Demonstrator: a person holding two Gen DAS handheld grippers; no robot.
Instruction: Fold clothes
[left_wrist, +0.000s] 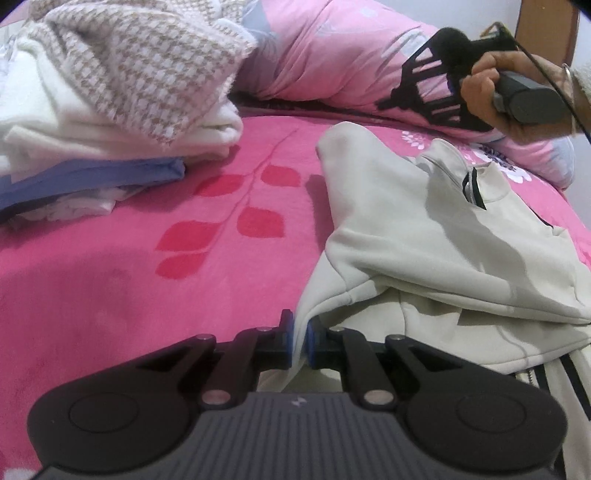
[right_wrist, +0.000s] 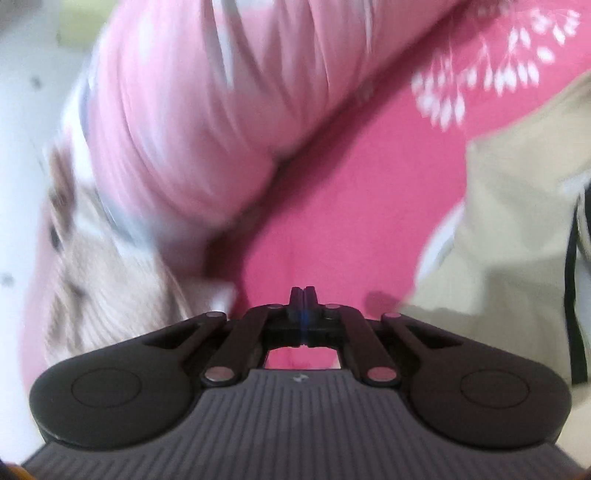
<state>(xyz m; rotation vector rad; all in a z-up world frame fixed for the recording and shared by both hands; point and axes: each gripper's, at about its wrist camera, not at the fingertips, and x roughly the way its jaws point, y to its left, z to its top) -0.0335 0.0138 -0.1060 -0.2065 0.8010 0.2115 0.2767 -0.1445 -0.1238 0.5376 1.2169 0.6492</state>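
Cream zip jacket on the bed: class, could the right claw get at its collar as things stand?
Probably yes. The right claw is shut on nothing, and only bare pink blanket lies beside the cream zip jacket; the left claw pinches its hem.

Left gripper (left_wrist: 299, 332) has its fingers pinched nearly together, cloth between them; right gripper (right_wrist: 303, 295), gripped by a hand (left_wrist: 491, 92), has fingers pressed together, empty
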